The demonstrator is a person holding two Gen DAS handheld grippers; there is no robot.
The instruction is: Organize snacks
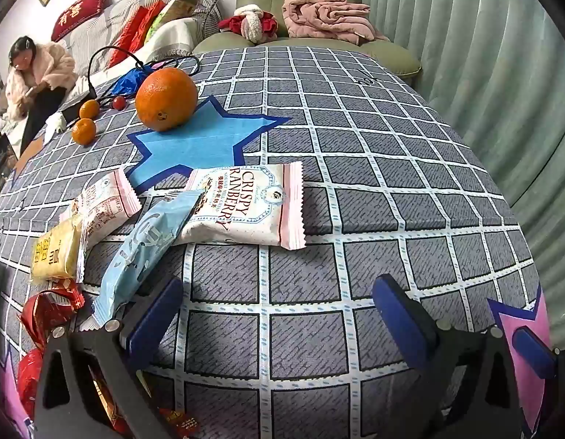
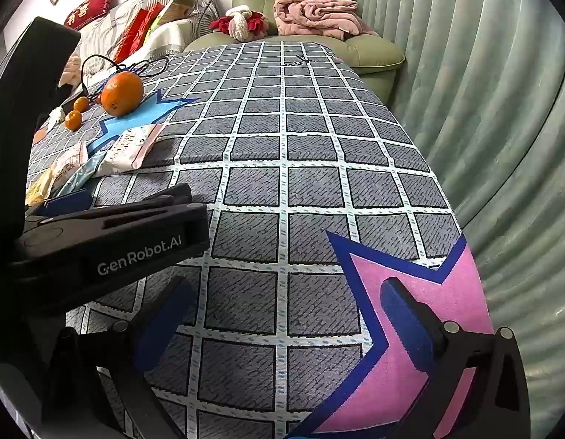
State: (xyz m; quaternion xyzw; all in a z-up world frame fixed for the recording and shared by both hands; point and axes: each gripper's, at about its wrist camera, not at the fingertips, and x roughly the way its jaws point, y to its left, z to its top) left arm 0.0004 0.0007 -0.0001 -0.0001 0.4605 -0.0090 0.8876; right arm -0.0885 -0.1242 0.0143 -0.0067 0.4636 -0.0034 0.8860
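Both grippers hover over a table covered in a grey checked cloth [image 1: 319, 190] with star patches. Left gripper [image 1: 282, 314] has its jaws spread wide, nothing between the blue pads, only bare cloth below. Right gripper [image 2: 286, 325] likewise wide open and empty, tips over a pink star patch [image 2: 429, 292] near the table's right edge. In the right wrist view the left gripper's black body sits just to the left, side by side with the right one. Snacks lie in a loose cluster ahead-left of the left gripper: a white-pink cranberry crisp packet [image 1: 246, 205] flat on the cloth, a light blue packet [image 1: 147, 245] leaning across its lower left corner, another pink-edged packet [image 1: 103, 205] to the left, a yellow packet [image 1: 55, 256] touching that one, and red wrappers [image 1: 48, 314] at the near left edge, partly hidden by the gripper frame. Farther back a large orange [image 1: 166, 98] rests on a blue star patch [image 1: 205, 142], two small mandarins [image 1: 84, 131] beside it. A person in a fluffy jacket [image 1: 37, 73] sits at far left. Green armchair [image 1: 319, 11] behind the table holds a pink blanket [image 1: 326, 18].
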